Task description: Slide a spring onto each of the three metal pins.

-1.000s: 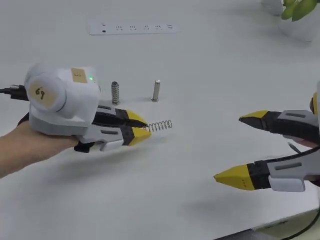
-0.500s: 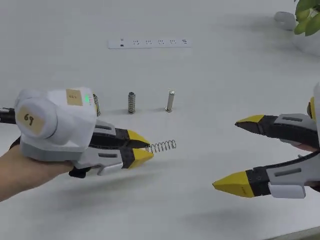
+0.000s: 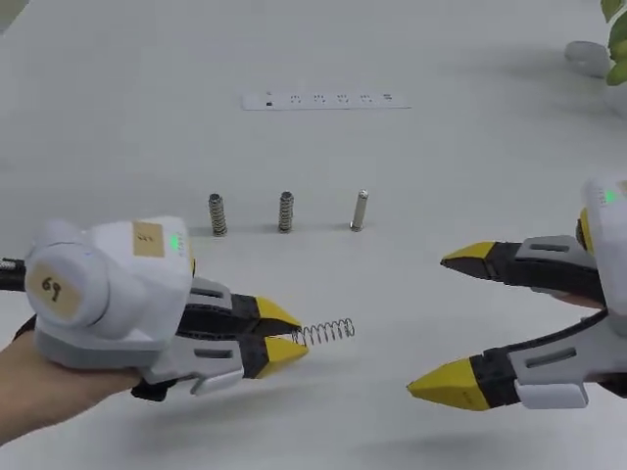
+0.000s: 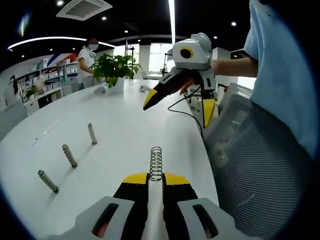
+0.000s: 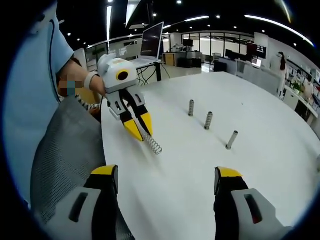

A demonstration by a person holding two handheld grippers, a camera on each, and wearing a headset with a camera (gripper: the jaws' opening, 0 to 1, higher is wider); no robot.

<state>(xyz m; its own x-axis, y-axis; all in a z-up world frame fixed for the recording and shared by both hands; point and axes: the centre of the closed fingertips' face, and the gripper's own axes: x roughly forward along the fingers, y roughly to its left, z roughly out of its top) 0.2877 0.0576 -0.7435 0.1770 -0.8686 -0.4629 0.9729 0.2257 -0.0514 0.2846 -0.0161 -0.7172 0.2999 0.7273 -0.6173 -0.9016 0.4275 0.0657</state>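
Withdrawn toward 6 o'clock, the left claw (image 3: 297, 338) pinches the third spring (image 3: 325, 332) by one end; the right claw (image 3: 426, 323) hangs spread. Next: upend the spring over the bare pin (image 3: 360, 211) at 12 o'clock.

The left hand-held gripper (image 3: 297, 338), clamping the spring (image 3: 325, 331), has drawn back from the pins (image 3: 285, 211).

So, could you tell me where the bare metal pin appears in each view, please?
Head view: bare pin at the row's right end.
Left gripper view: bare pin left of centre, farthest.
Right gripper view: bare pin right of centre, lowest.
Shared landmark: the spring held by the left gripper.
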